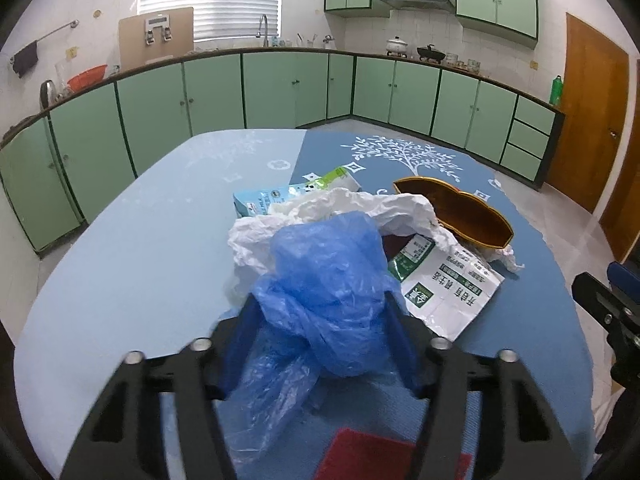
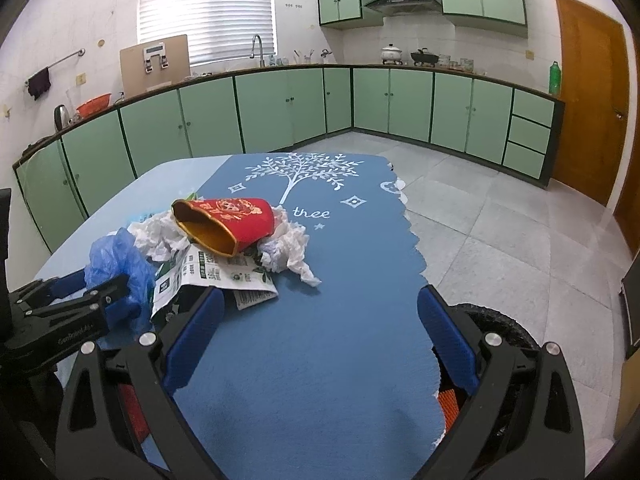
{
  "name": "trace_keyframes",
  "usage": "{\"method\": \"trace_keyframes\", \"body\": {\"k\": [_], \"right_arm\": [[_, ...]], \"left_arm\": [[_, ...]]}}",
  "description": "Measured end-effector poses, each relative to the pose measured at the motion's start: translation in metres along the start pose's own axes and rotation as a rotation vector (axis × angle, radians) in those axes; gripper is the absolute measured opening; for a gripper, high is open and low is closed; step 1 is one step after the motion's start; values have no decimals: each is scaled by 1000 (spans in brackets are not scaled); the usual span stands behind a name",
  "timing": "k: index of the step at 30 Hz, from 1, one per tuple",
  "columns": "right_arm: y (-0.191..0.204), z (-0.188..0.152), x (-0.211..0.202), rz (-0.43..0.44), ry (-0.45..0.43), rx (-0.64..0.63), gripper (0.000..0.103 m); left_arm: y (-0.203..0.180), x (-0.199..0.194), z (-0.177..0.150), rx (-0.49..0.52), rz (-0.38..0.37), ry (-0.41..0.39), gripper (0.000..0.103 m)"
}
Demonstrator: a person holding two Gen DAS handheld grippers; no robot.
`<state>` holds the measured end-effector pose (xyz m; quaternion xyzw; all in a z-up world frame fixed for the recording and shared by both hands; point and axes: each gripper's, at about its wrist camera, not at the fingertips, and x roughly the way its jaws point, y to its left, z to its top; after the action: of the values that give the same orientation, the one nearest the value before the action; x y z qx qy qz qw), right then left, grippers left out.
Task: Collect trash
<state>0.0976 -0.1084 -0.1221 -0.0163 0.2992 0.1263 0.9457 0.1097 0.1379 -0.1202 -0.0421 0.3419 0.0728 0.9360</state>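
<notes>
— So where's the trash?
— Heaped mid-bench [image 2: 320, 340]: blue plastic bag [image 1: 328, 280], white crumpled paper [image 1: 360, 208], a printed wrapper [image 1: 448, 288], a tipped red cup [image 2: 228, 220].
— Left gripper [image 1: 320, 320]?
— Its fingers [image 1: 240, 336] are clamped on the blue plastic bag.
— Right gripper [image 2: 316, 320]?
— Fingers wide apart over bare cloth, nothing between them

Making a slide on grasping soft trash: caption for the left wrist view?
Left gripper jaws closed around a crumpled blue plastic bag beside the trash pile on the blue table.
</notes>
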Motion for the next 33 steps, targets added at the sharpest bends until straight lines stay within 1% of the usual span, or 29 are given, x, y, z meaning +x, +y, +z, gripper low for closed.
{"method": "trace_keyframes", "body": {"k": [1,3,4,8,11,20,26,33], "right_arm": [[1,0,0,1,-1,-1,95],[2,1,-1,5,-4,-6,95],[3,2,-2,7,-6,-8,95],[6,4,-3,17,-12,-13,95],[11,3,-5,28,-15,-17,95],[28,9,-11,58,-33,-31,95],[41,7,-11,72,-27,-60,95],[60,-1,-17,118,-15,-92,95]], "left_arm": [[0,-2,0,1,-1,-8,46],[0,-5,0,-3,-1,-15,36],[2,-8,0,-7,5,-19,24],[9,-14,2,-29,-1,-26,15],[14,-20,4,-38,2,-40,12],[35,-45,7,-57,43,-91,11],[48,-48,2,-80,67,-84,11],[62,-55,-11,-90,78,-65,11]]}}
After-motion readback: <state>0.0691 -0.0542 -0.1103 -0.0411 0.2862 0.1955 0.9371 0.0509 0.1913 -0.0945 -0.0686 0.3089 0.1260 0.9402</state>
